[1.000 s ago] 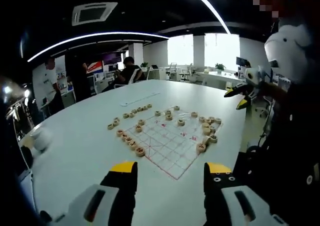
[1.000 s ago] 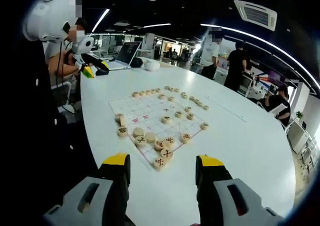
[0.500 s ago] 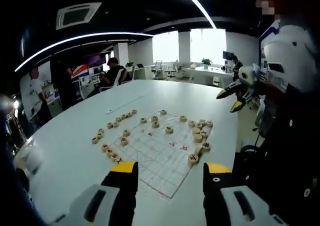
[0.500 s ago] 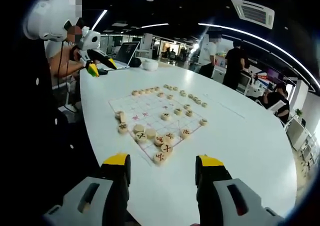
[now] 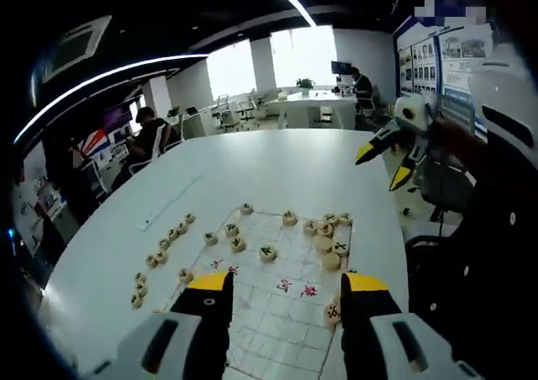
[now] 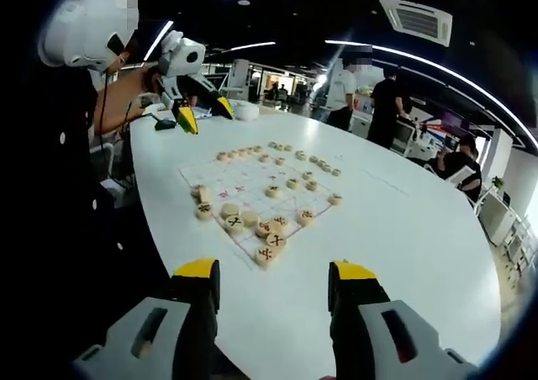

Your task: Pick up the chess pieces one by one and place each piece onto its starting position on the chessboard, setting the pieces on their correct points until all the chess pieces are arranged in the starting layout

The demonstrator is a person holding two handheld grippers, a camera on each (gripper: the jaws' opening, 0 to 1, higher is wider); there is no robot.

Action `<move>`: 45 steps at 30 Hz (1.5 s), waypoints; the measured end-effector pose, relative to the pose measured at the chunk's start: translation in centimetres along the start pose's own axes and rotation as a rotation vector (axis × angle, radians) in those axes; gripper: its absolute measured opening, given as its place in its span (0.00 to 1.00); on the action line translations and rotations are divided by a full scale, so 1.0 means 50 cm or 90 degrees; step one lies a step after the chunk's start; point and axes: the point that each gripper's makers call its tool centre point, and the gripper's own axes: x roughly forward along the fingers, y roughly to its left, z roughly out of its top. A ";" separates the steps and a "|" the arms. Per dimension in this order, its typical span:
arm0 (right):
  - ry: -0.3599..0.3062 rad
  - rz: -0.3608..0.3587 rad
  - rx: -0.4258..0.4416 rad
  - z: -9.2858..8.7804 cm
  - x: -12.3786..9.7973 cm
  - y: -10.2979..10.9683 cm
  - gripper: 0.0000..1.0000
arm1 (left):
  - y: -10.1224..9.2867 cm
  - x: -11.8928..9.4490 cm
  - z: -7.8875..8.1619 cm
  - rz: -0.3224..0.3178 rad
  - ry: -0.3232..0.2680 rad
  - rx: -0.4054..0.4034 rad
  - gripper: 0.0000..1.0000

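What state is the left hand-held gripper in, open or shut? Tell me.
Open. In the left gripper view the left hand-held gripper has its jaws wide apart, with the chessboard visible between them and no piece held.

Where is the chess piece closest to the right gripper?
In the right gripper view, that chess piece sits at the near edge of the chessboard, ahead of the open right gripper, touching the cluster of pieces behind it.

The chessboard (image 6: pixel 252 193) lies on the table (image 6: pixel 403 229), near its edge beside the person. Chess pieces (image 6: pixel 267 254) cluster at the board's near corner — others run in a row (image 6: pixel 277 151) along its far side. In the left gripper view a further row (image 5: pixel 164 247) sits left of the board — off it, on the table.
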 end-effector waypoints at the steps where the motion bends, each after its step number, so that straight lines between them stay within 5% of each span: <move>1: 0.000 -0.001 0.002 -0.001 -0.001 -0.001 0.52 | 0.001 0.017 0.012 -0.010 0.002 0.010 0.53; 15: -0.005 -0.032 0.027 -0.025 -0.033 -0.007 0.52 | 0.011 0.213 0.077 -0.075 0.058 0.032 0.49; 26: -0.007 -0.047 0.041 -0.036 -0.043 -0.013 0.52 | -0.015 0.354 0.070 -0.095 0.117 0.020 0.38; 45: -0.006 -0.054 0.046 -0.042 -0.047 -0.016 0.51 | -0.050 0.397 0.046 -0.121 0.140 0.012 0.20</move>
